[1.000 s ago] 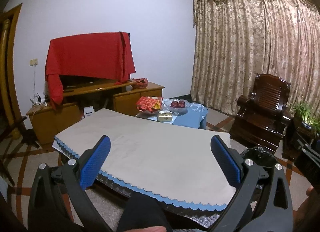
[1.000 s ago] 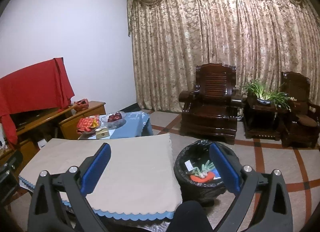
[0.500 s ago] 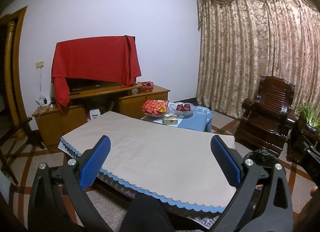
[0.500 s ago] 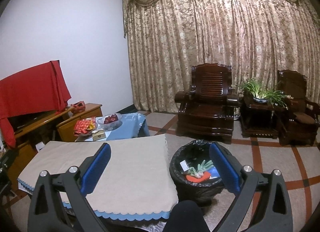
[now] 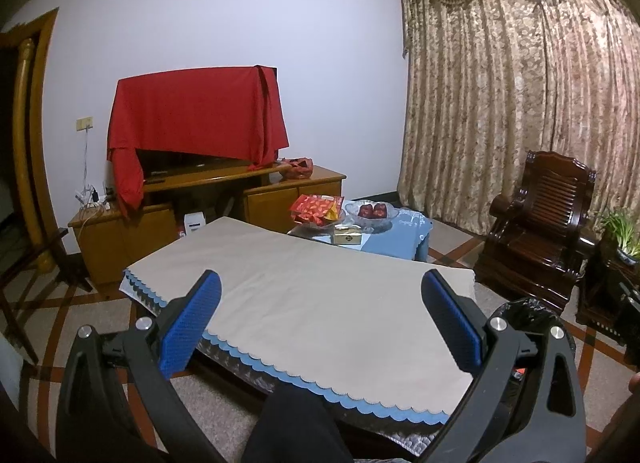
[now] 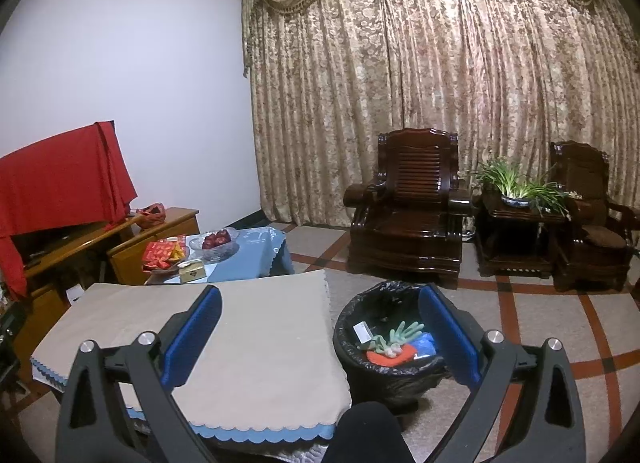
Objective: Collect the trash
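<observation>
- Both grippers are seen released: the left gripper [image 5: 320, 315] is held with its blue pads wide apart and nothing between them, and the right gripper [image 6: 318, 329] likewise is spread and empty.
- The table [image 5: 320, 303] in front is covered by a beige cloth with a blue scalloped edge; no loose trash is seen on it.
- The trash bin [image 6: 360, 319], lined with a black bag, stands on the floor just beside the table's right corner; in it are seen a white slip, something green and leafy, an orange-red piece and a blue piece.
- The step in hand is judged to be a late one: the trash already lies in the trash bin and the table carries nothing to pick up, so collection looks nearly or wholly done.
- If anything is left, a search of the floor and the table would be called for next, with a gripper lowered over any find and closed on it before it is carried over the trash bin's rim.
- On the low blue-clothed side table [image 6: 264, 251] a red snack packet [image 5: 316, 209], a glass bowl of red fruit [image 5: 372, 213] and a small gold box [image 5: 347, 235] are seen; they are not judged to be trash.
- Writing cannot be read anywhere: the print on the red snack packet, the gold box and the white slip is too small to make out.
</observation>
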Motion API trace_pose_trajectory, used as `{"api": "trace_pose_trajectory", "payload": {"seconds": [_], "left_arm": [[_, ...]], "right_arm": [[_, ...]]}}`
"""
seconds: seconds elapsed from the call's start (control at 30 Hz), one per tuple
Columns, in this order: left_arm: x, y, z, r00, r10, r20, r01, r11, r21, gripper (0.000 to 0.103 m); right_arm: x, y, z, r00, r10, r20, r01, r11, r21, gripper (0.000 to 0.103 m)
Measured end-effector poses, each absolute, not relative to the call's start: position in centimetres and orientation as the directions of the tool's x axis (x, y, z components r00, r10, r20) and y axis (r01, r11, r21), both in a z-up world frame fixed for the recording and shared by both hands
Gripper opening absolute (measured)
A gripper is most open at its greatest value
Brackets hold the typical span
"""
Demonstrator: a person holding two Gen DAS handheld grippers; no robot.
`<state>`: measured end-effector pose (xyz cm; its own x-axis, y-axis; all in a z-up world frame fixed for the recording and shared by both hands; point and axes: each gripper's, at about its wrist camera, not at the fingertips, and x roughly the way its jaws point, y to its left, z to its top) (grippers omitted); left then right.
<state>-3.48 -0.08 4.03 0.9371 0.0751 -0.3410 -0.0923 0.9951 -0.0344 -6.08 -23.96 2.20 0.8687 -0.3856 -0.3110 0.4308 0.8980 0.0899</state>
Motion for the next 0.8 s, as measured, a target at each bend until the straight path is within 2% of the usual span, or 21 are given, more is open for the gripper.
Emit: {"api": "trace_pose_trajectory", "payload": {"seconds": [0.8], "left_arm": [[-3.49, 0.2, 3.95, 0.937, 0.073, -0.34, -0.092, 0.995, -0.041, 0.097]], "right_arm": [[-6.18, -24.41, 2.24, 0.868, -0.392, -0.305, 0.436, 0.896, 0.09, 0.097]]}}
